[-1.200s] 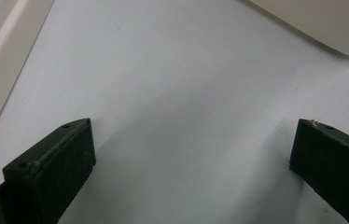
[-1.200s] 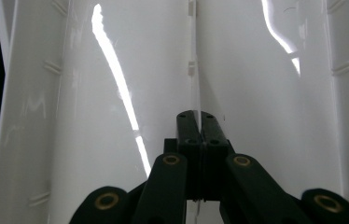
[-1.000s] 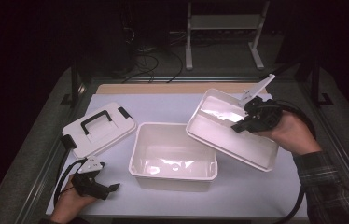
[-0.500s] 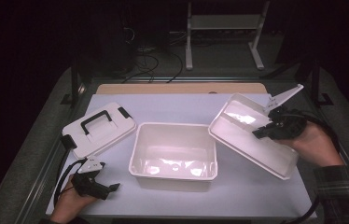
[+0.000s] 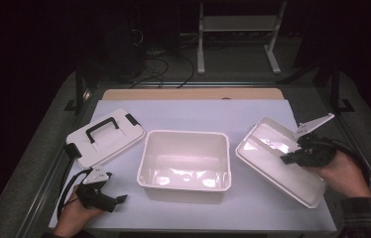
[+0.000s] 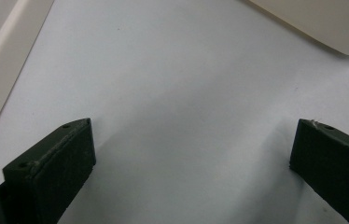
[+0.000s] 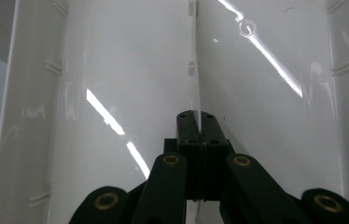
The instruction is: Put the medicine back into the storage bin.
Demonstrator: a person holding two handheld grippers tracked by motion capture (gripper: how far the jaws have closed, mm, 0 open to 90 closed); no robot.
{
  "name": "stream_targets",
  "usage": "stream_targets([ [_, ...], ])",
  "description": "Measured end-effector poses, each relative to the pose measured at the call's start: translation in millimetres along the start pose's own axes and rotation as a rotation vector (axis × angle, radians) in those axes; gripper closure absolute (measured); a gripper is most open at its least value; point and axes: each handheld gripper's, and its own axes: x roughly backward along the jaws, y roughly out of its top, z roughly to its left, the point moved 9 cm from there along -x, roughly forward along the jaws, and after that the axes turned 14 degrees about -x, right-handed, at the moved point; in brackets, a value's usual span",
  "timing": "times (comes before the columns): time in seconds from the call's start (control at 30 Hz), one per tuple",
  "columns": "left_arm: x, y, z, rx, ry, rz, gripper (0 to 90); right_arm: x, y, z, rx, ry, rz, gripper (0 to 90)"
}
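**Tray carried on a thin divider grip, near right of the table**

Right gripper point(image 5: 292, 157): jaws fully closed, pinching the thin centre divider of the white inner tray point(image 5: 278, 161). In the right gripper view the 2 black jaws meet on that rib point(image 7: 195, 70), with the tray's glossy floor on both sides. The tray sits tilted at the right of the table point(image 5: 193, 111), its left end raised, its near right corner low and close to the table edge. I cannot tell whether that corner touches the surface.

Left gripper point(image 5: 105, 194): jaws wide apart, nothing between them, low over bare table at the near left. The left gripper view shows a corner of the open white bin point(image 5: 185, 164) far right. The bin stands at centre, empty. The lid with a black handle point(image 5: 105, 137) lies to its left, apart from it.

Risks, as judged:
- Grip on 1 slim rib only; the tray could swivel or slip, since its weight hangs off to both sides.
- The near right corner could overhang the table edge and tip on release.

Hard to make out: the tray's underside; glare washes out its floor, and the right hand hides part of its rim.
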Motion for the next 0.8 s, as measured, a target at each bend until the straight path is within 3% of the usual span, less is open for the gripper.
stream_targets([
  [0.3, 0.1, -0.1, 0.1, -0.002, 0.0, 0.001, 0.0, -34.8, -25.8, -2.3, -0.027, 0.01, 0.042, 89.2],
  [0.57, 0.1, -0.1, 0.0, -0.001, 0.0, 0.001, 0.0, -58.4, -39.5, 2.1, -0.034, 0.024, 0.058, 89.2],
  [0.8, -0.1, 0.0, 0.0, 0.0, 0.0, -0.001, 0.0, -73.7, -46.1, -0.2, -0.029, 0.003, 0.075, 89.1],
])
